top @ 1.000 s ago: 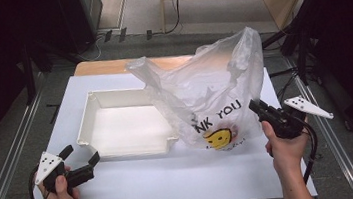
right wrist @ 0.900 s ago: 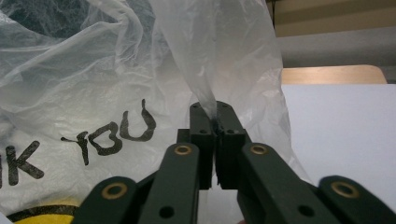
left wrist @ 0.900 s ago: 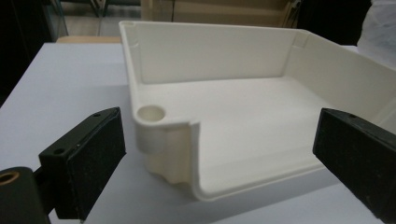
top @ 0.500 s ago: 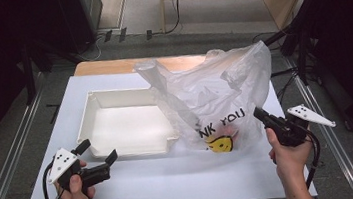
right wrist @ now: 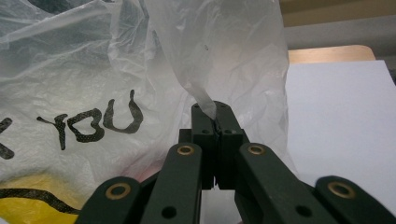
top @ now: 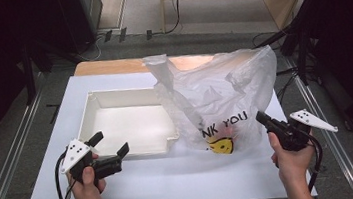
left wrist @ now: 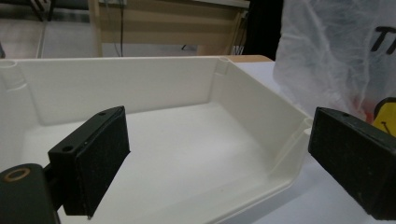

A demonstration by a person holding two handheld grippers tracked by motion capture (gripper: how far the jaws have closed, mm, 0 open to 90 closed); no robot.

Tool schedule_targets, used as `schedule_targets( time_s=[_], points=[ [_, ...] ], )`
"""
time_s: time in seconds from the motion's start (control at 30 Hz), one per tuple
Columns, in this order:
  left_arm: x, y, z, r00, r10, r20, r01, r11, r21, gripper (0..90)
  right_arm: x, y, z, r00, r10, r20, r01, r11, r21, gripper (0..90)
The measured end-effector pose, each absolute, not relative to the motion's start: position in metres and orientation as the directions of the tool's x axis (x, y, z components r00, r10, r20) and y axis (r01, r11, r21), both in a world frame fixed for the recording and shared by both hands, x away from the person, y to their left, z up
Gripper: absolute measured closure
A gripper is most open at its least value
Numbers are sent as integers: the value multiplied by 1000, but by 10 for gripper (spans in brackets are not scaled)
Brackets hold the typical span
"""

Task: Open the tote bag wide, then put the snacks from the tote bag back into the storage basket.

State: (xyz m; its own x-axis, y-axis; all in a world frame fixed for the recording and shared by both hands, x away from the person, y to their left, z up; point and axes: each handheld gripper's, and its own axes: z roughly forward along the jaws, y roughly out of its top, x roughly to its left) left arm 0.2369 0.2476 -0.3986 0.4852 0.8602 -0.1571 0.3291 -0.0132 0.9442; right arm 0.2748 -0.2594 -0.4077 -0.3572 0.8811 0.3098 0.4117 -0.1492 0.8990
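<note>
**Right tongs pinching the bag, left tongs spread before the tray**

Right gripper (top: 267,122) had its jaws pressed together on a strip of the thin plastic bag (top: 224,94); in the right gripper view the film (right wrist: 201,95) rose straight out of the closed tips (right wrist: 215,122) and widened into the bag's wall directly ahead. The bag stood puffed up in front of and to the left of that gripper, its printed face with the yellow smiley (top: 222,146) turned toward the person, its base on the white table (top: 173,180).

The left gripper (top: 111,148) was spread wide and held nothing. Its view looked between two well-parted pads (left wrist: 100,161) into the white tray (left wrist: 154,140), which lay just ahead of it, empty, with its long axis running across the gripper's line of sight. The tray's near rim sat just beyond the jaw tips; whether a jaw touched it could not be told.

The relation that mattered: the bag lay to the right of the left gripper and beyond the tray's right end, its lower edge touching or overlapping that corner of the tray (top: 176,137). The right hand (top: 289,157) was plainly the nearer one to the bag and already had hold of it; the left hand (top: 86,187) was nearer the tray. Any shift of the bag toward the tray would likely run leftward from the right gripper's pinch.
</note>
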Motion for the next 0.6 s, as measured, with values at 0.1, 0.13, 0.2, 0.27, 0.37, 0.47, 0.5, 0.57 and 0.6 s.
schedule_targets(
  time_s=[0.1,0.13,0.2,0.27,0.37,0.47,0.5,0.57,0.6],
  points=[
    [241,235,-394,511,846,-155,330,-26,944,55,273,-258,-408,-370,877,307,407,-144,902,900],
    [243,230,-392,521,840,-152,329,-34,944,55,273,-258,-408,-371,876,308,405,-145,903,900],
    [247,219,-391,541,830,-137,331,-60,942,55,273,-260,-407,-369,873,319,403,-159,901,900],
    [252,209,-388,558,818,-140,332,-66,941,55,272,-261,-406,-371,873,318,402,-158,902,900],
    [259,192,-384,587,798,-136,336,-87,938,55,271,-263,-406,-370,872,321,401,-161,902,900],
    [265,178,-381,614,781,-115,319,-112,941,55,272,-262,-407,-372,871,321,405,-159,900,900],
    [267,175,-380,621,776,-114,314,-113,943,55,272,-262,-408,-375,872,316,404,-153,902,900],
    [272,170,-377,630,764,-140,325,-96,941,55,271,-262,-410,-379,872,309,407,-143,902,900],
    [275,169,-375,639,753,-159,329,-81,941,55,271,-262,-411,-381,876,296,406,-129,905,900]
  ],
)
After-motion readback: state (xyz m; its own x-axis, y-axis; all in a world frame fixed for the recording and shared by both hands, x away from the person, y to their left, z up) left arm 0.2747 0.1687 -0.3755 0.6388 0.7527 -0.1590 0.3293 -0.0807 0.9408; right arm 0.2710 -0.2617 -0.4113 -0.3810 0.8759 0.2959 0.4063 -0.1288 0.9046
